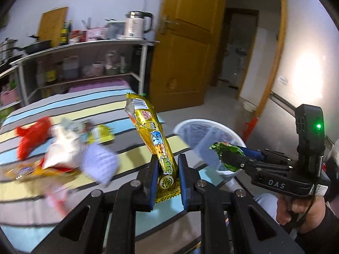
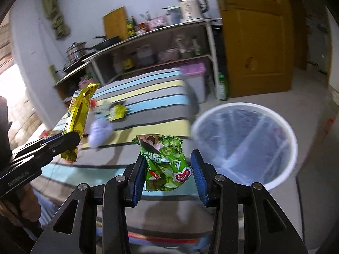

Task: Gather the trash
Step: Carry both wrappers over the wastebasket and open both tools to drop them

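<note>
- Left gripper [image 1: 167, 169] pinches a gold wrapper [image 1: 152, 135], which stands up between its blue pads.
- Right gripper [image 2: 168, 169] grips a crumpled green wrapper [image 2: 167, 160] (tilted left) between its pads.
- White bin [image 2: 243, 146] sits just beyond, right of the striped bed [image 2: 148, 105].

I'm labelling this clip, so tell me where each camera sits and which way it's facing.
Left wrist: sits on the left gripper, facing along its fingers over the striped bed toward the door; the yellow wrapper is pinched there, and the right gripper and its hand show.
Right wrist: sits on the right gripper, facing the bed and white bin; it holds the green wrapper, left gripper in view.
Shared: bed, bin, shelf, kettle, both wrappers.
</note>
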